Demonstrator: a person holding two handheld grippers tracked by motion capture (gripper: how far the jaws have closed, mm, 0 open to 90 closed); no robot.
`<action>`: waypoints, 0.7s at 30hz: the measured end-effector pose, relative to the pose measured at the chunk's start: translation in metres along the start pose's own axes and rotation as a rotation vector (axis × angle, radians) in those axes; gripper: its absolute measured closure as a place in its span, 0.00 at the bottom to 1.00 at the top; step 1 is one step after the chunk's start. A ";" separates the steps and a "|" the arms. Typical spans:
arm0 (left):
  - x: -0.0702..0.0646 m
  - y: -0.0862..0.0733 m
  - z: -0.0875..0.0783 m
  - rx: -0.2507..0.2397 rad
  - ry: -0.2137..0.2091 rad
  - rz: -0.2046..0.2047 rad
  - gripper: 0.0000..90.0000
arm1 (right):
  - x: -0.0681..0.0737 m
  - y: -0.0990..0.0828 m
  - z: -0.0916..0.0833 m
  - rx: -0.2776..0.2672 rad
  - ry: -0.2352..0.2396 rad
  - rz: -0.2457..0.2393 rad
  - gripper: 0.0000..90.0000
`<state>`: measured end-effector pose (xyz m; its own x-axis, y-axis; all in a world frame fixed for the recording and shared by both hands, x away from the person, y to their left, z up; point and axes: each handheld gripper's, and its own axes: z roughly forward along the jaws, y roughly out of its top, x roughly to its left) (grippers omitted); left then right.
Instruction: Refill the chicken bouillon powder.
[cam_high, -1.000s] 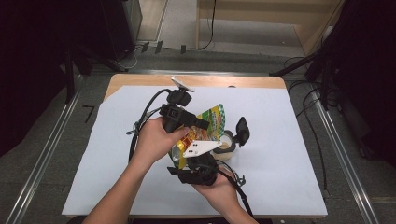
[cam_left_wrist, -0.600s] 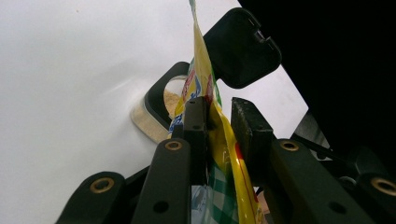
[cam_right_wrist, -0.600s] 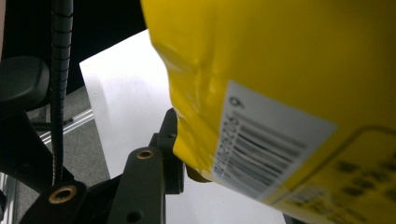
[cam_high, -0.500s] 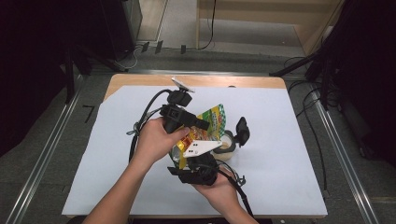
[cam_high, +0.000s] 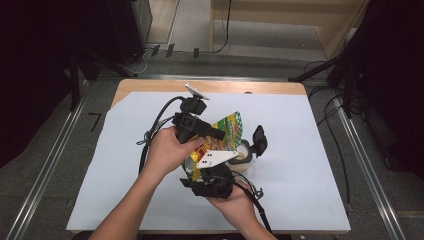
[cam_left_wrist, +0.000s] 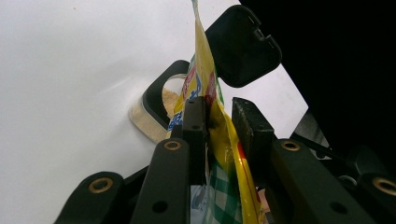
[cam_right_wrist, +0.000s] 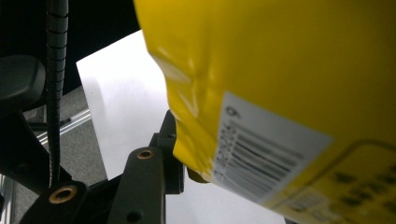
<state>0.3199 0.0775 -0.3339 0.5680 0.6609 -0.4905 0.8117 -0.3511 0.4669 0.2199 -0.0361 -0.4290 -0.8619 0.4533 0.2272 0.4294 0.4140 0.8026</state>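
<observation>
A yellow and green snack bag (cam_high: 227, 131) hangs tilted over a small clear container (cam_high: 243, 156) of beige grains, whose black lid (cam_high: 259, 138) stands flipped up. My left gripper (cam_high: 212, 134) is shut on the bag's upper part. In the left gripper view the bag (cam_left_wrist: 205, 79) runs between both pads (cam_left_wrist: 196, 130), with the container (cam_left_wrist: 156, 100) and lid (cam_left_wrist: 243, 44) beyond. My right gripper (cam_high: 202, 170) grips the bag's lower end from below. In the right gripper view the bag (cam_right_wrist: 280, 70), barcode side up, presses on one jaw and hides the other.
A white sheet (cam_high: 310, 150) covers the wooden table (cam_high: 150, 86). Black cables (cam_high: 155, 127) trail from the left gripper across the sheet. Metal rails (cam_high: 372, 165) run along both sides of the table, and dark stands sit behind it.
</observation>
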 end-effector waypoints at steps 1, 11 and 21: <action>0.000 0.000 0.000 0.000 0.002 0.002 0.85 | 0.000 0.000 0.000 -0.001 -0.001 0.001 0.71; 0.001 0.001 -0.003 -0.014 0.001 0.004 0.85 | -0.001 0.001 0.000 -0.020 0.015 -0.002 0.70; 0.003 0.002 -0.004 -0.013 -0.002 -0.001 0.88 | -0.001 0.001 0.000 -0.019 0.013 -0.002 0.70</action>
<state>0.3228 0.0820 -0.3315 0.5676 0.6595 -0.4927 0.8103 -0.3419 0.4758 0.2209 -0.0361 -0.4283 -0.8663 0.4423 0.2323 0.4224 0.4002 0.8133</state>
